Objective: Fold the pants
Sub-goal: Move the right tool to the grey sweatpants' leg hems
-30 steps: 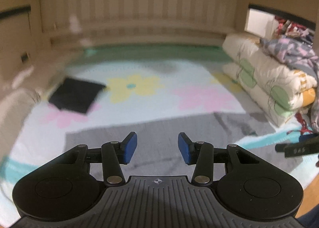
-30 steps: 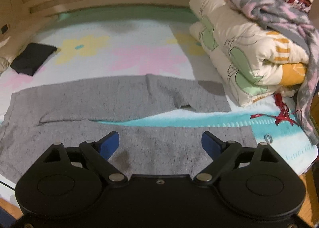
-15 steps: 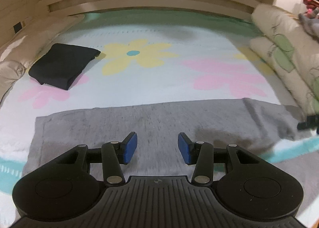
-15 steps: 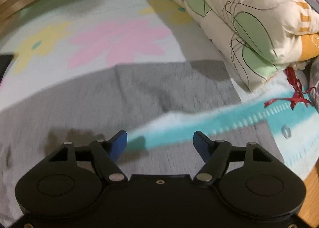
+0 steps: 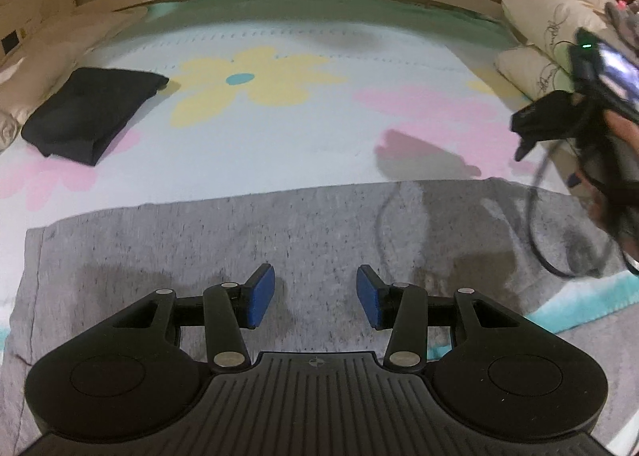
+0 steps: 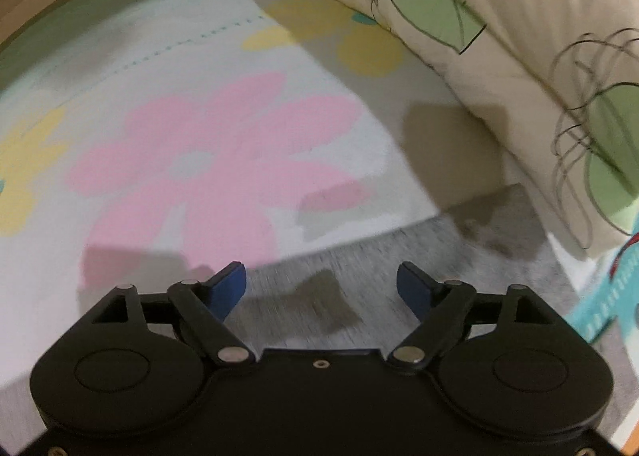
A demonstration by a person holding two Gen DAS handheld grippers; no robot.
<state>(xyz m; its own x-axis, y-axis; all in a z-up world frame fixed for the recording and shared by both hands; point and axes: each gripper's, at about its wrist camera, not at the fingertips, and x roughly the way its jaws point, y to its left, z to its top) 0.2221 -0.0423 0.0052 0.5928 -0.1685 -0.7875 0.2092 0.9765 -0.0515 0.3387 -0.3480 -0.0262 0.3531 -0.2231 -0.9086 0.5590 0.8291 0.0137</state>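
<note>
Left wrist view: the left gripper (image 5: 315, 296) hangs over the grey pants (image 5: 223, 240), which lie spread flat across the near part of the floral bed sheet (image 5: 279, 144). Its blue pads (image 5: 259, 294) stand partly apart with only bare grey cloth showing in the gap, and nothing is gripped; whether the pads touch the cloth cannot be told. The far edge of the pants runs from left to right across the sheet, and a turquoise band (image 5: 587, 302) of the sheet shows at the right between two grey parts of the garment. A folded black garment (image 5: 92, 112) rests at the far left of the sheet, well apart from the pants. At the right edge of the same view, the right gripper (image 5: 559, 124) appears blurred in the person's hand (image 5: 615, 176), with a black cable (image 5: 535, 232) looping down beside it. Right wrist view: the right gripper (image 6: 319, 290) points steeply down at the far edge of the pants (image 6: 399, 256), where grey cloth meets a pink flower print (image 6: 207, 168). Its jaws stand wide and have just been opening, with nothing between the pads (image 6: 229, 288). A folded cream quilt (image 6: 499, 36) with a green leaf pattern lies at the right, just beside the end of the pants. This view is blurred.
</note>
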